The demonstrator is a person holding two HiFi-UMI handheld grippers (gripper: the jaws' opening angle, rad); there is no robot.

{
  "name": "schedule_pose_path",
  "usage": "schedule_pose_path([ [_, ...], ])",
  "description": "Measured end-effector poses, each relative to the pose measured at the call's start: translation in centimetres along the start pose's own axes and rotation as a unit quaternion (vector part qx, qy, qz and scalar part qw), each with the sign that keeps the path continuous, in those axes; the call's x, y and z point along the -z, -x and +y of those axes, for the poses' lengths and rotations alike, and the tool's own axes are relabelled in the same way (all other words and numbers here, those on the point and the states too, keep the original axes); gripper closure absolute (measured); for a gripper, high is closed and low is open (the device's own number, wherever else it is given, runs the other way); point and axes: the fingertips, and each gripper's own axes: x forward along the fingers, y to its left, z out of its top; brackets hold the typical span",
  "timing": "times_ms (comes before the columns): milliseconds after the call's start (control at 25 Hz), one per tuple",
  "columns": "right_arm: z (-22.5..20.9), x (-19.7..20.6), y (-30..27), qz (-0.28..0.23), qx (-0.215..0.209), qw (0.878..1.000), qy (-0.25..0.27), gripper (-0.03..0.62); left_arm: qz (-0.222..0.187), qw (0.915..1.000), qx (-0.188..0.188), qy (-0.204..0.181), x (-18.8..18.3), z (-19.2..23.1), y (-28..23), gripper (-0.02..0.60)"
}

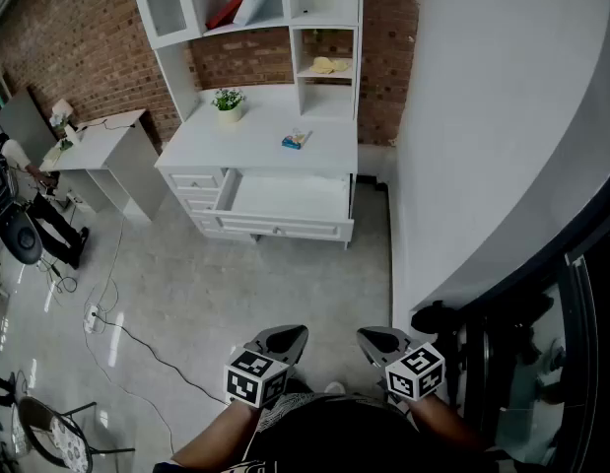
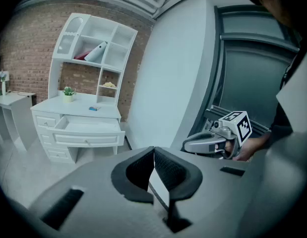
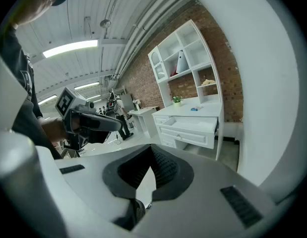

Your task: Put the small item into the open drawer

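- My left gripper [image 1: 288,337]: jaws closed tip to tip, nothing between them; pointed forward and somewhat downward.
- My right gripper [image 1: 376,340]: jaws likewise closed and empty, at a similar downward tilt.
- Both are held side by side, not touching, low and close in front of my body.
- My forearms [image 1: 214,439] angle inward behind them.

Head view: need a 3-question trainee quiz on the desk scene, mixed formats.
1. True or false: the drawer stands open.
2. The small blue item lies: A) in the drawer, B) on the desk top, C) on the floor.
3. Fill in: the shut left tool holds ____.

Key: 1 true; 2 B; 3 nothing.
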Motion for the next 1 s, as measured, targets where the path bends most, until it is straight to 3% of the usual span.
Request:
schedule_pose_path([
  [1000,-1.0,-1.4,0.0,-0.018,0.003,1.0,-0.003,0.589,-0.012,0.9999,0.002,-0.003,-1.3,-0.2,-0.6,0.563],
])
